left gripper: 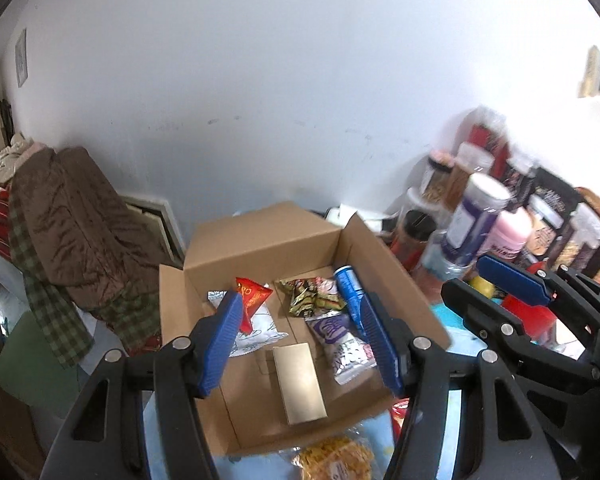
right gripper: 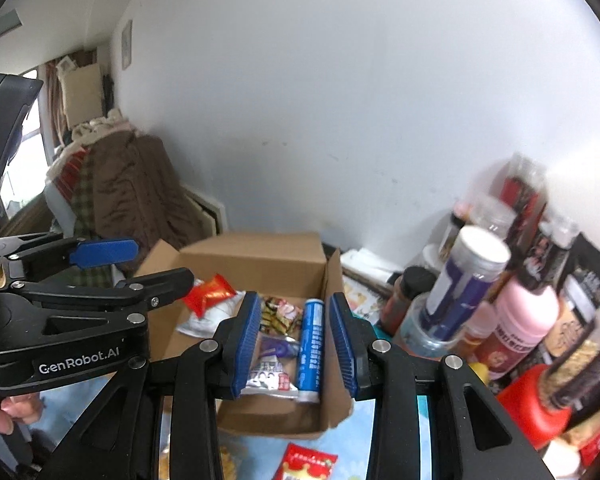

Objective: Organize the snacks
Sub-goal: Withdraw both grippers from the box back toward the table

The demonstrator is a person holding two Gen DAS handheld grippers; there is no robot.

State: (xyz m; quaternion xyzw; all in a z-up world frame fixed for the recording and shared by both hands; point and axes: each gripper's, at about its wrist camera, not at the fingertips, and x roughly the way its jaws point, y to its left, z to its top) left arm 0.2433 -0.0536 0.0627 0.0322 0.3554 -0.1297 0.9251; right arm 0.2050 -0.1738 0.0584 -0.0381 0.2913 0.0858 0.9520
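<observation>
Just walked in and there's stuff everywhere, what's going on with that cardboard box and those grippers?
Someone is sorting snacks into an open cardboard box. The left hand-held gripper and the right hand-held gripper both hang open over it, holding nothing. Inside already lie a blue tube, a red packet, a purple-and-white packet, a gold box and a few more wrappers. A yellow snack bag and a red packet lie outside on the table.

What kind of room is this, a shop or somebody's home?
Most likely a lived-in home. A brown coat is draped over a chair by a plain white wall, jars and bottles crowd one corner, and an open cardboard box holds loose snacks.
</observation>
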